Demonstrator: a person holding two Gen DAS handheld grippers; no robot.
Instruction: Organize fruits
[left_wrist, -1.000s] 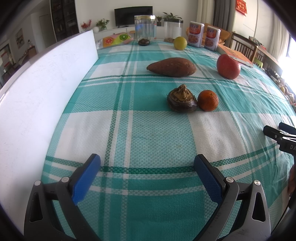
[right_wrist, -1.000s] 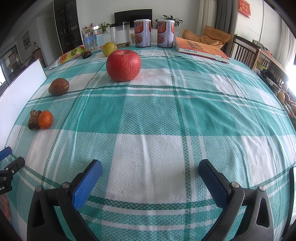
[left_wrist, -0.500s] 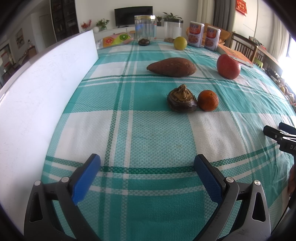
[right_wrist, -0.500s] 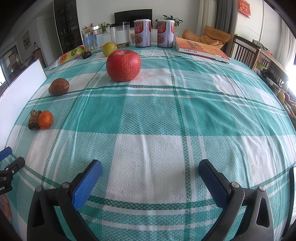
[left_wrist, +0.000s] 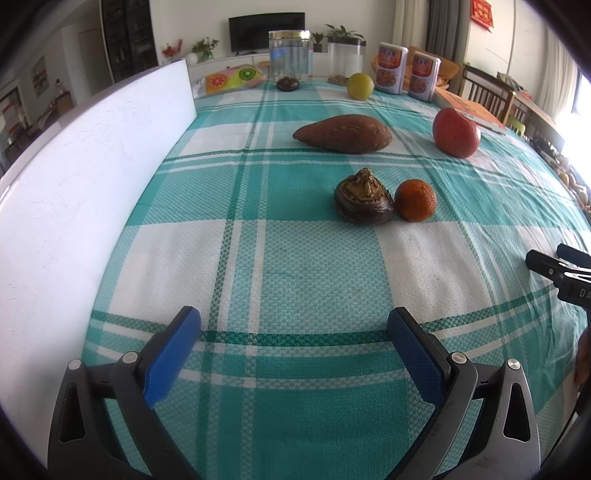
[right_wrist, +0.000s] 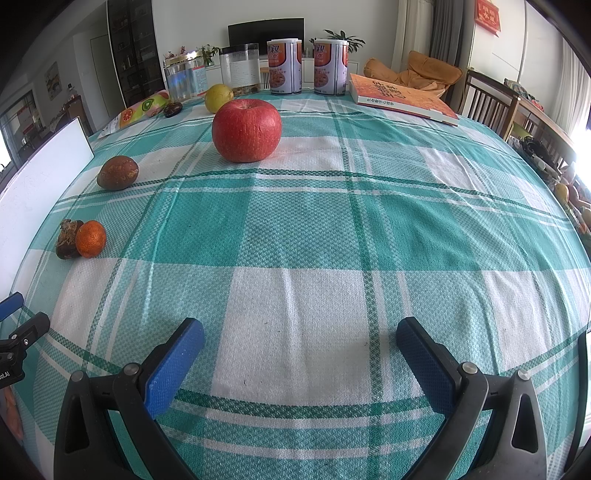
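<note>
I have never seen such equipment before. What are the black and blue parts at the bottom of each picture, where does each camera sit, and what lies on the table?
A person holds a two-finger gripper in each hand, and a camera on each looks forward along its fingers. One picture comes from the left gripper, the other from the right gripper. Both are open and hold nothing. On the checked tablecloth lie a red apple, a sweet potato, a small orange beside a dark brown water chestnut, and a yellow citrus fruit. Jars, two cans and a book stand farther back.
</note>
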